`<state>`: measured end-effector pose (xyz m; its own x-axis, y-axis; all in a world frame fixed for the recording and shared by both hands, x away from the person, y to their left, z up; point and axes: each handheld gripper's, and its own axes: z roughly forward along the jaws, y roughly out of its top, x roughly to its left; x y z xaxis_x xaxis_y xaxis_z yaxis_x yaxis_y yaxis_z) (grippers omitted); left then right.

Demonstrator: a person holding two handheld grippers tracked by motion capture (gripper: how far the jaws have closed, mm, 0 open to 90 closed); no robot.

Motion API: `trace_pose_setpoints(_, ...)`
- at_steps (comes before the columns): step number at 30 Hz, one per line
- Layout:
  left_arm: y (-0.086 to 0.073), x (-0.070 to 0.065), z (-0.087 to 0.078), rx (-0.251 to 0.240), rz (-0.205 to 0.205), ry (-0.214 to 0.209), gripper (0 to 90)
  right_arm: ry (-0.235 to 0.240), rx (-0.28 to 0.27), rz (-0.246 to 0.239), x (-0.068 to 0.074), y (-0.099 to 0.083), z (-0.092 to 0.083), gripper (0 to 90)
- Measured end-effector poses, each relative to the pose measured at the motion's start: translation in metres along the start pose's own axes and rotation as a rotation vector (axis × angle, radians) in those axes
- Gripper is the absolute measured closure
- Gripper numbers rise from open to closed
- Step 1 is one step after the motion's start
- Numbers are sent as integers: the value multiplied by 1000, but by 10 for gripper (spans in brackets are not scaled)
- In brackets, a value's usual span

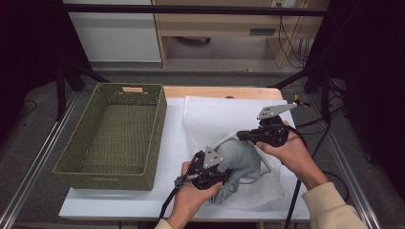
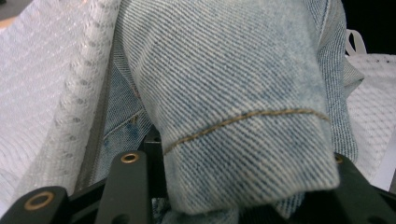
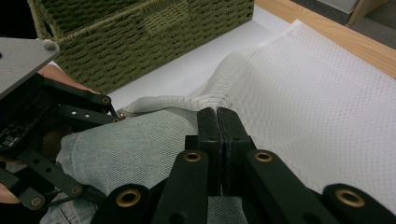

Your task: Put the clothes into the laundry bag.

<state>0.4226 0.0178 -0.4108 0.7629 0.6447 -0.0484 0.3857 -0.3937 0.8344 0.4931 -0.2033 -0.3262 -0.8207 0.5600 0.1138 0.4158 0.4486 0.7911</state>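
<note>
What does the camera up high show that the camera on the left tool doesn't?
The high view alone takes in the green woven basket, the wooden table edge, both hands, and the right tool pinching the white mesh bag. The left tool view alone shows the denim's twill weave and a tan stitched hem line up close, with the fold sitting between its two black jaws. Both share the light blue denim garment against the mesh bag, with the left tool gripping it.
</note>
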Motion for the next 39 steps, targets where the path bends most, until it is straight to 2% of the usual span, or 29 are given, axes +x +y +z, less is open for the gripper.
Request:
trace_pose_setpoints(5,1,-3,0,-10,-35,-1,501,-5,-2,1,1,0,0,893)
trace_pose_setpoints(14,2,-5,-1,3,-14,37,500,-3,3,-2,2,-3,-5,893)
trace_pose_setpoints(19,1,-2,6,24,-29,54,494,1,3,-10,5,-1,-5,893)
trace_pose_setpoints(24,2,0,10,17,-54,68,488,0,11,-18,8,1,-4,893)
trace_pose_setpoints(28,6,-6,13,21,-24,101,485,3,10,-19,9,1,0,893)
trace_pose_setpoints(33,9,-8,21,39,-18,130,474,-3,16,-15,10,0,2,893)
trace_pose_setpoints(36,7,-5,27,62,-32,143,466,-2,13,-11,10,-1,0,893)
trace_pose_setpoints(39,6,-1,33,59,-62,151,433,0,8,-10,9,-2,-1,893)
